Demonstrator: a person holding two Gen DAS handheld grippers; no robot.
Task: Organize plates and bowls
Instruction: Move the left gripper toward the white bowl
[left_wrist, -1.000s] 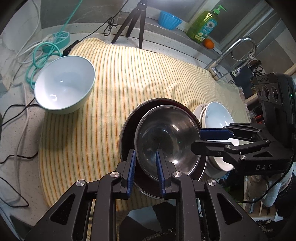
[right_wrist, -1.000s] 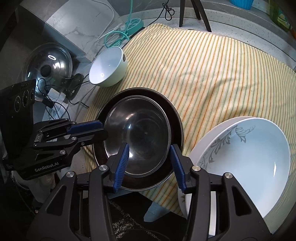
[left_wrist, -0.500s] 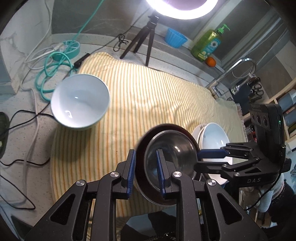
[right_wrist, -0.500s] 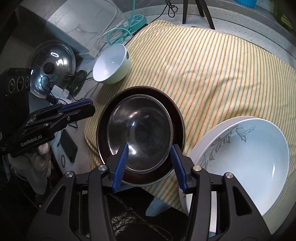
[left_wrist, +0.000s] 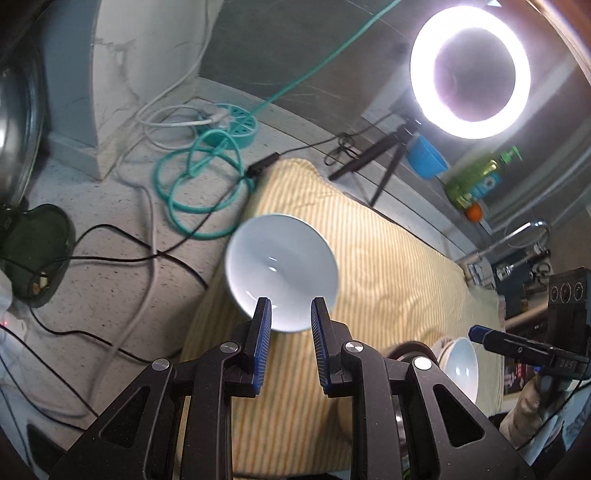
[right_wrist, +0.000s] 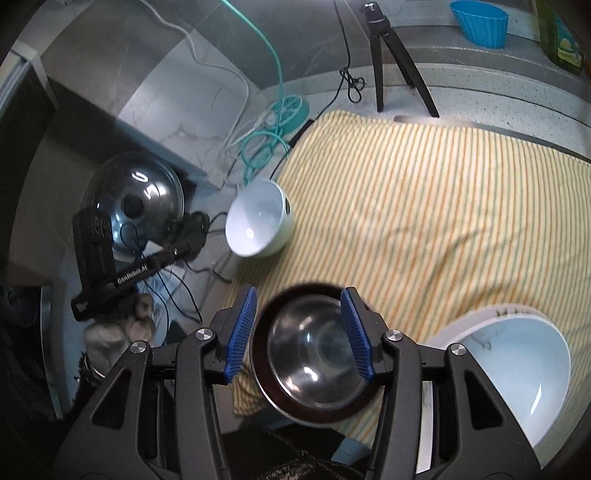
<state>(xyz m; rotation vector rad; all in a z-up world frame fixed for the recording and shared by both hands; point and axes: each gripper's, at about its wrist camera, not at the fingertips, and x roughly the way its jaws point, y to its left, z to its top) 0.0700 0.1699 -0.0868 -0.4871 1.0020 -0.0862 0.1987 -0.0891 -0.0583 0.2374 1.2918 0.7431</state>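
A mint-white bowl (left_wrist: 280, 273) (right_wrist: 258, 225) stands at the left edge of the striped yellow cloth (left_wrist: 388, 266) (right_wrist: 424, 203). My left gripper (left_wrist: 290, 332) (right_wrist: 181, 251) hovers just in front of it, its jaws a narrow gap apart with nothing between them. A steel bowl (right_wrist: 314, 354) sits inside a dark plate (right_wrist: 269, 391) at the cloth's near edge. Above that bowl my right gripper (right_wrist: 299, 332) (left_wrist: 476, 332) is open and touches nothing. A white bowl (right_wrist: 517, 373) (left_wrist: 461, 365) rests in a patterned white plate (right_wrist: 480, 314) to the right.
Teal and black cables (left_wrist: 199, 184) lie on the speckled counter left of the cloth. A ring light (left_wrist: 469, 70) on a tripod (right_wrist: 384, 51), a blue cup (right_wrist: 480, 22) and a soap bottle (left_wrist: 476, 181) line the back. A pot lid (right_wrist: 136, 206) leans at far left.
My left gripper has swung left from over the steel bowl to the mint-white bowl. The right gripper has drawn back and up, so the steel bowl looks smaller.
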